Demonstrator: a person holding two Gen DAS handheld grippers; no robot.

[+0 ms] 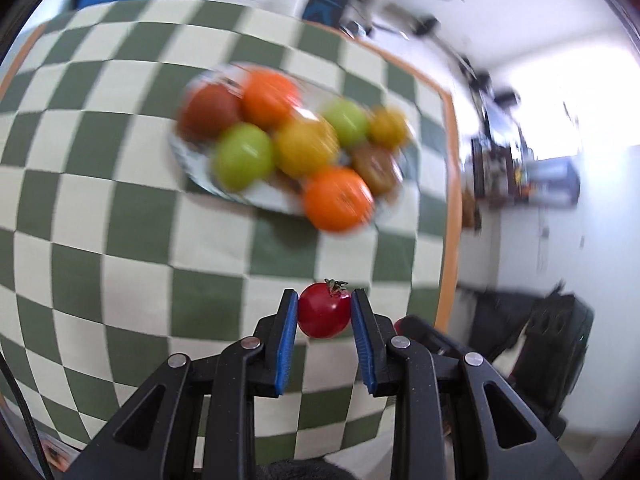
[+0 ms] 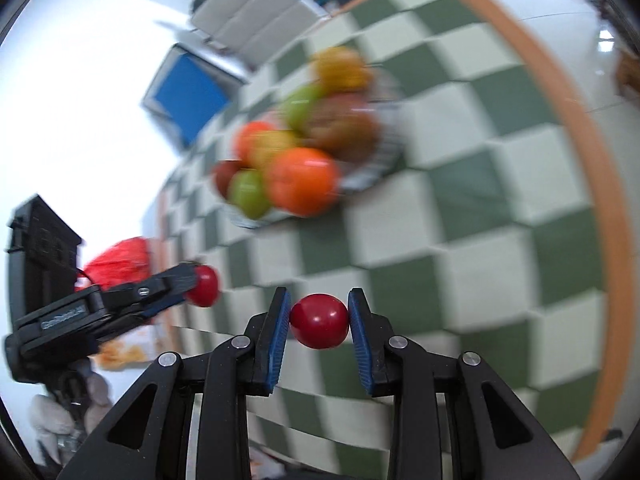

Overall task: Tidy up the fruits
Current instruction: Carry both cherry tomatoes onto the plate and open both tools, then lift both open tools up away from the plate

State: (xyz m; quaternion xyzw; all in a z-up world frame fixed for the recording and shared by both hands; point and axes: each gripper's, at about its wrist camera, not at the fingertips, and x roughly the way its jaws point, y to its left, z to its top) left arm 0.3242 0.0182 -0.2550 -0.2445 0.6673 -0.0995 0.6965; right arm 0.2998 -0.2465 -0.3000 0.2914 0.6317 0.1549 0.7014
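My left gripper (image 1: 324, 300) is shut on a small red tomato (image 1: 324, 312) with a green stem, held above the checkered cloth. My right gripper (image 2: 319, 300) is shut on another red tomato (image 2: 319, 322). In the right wrist view the left gripper (image 2: 192, 280) shows at the left with its tomato (image 2: 204, 285). A plate (image 1: 256, 196) farther out carries several fruits, blurred: oranges (image 1: 338, 198), green apples (image 1: 243, 156), a yellow fruit (image 1: 306, 147) and a dark red one (image 1: 208, 112). The same plate (image 2: 360, 178) of fruit lies ahead of the right gripper.
A green and cream checkered cloth (image 1: 100, 160) with an orange border (image 1: 450, 200) covers the table. Beyond the table's right edge are a dark bag (image 1: 540, 340) and room clutter. A red object (image 2: 120, 262) and a gloved hand (image 2: 52, 416) show at the left of the right wrist view.
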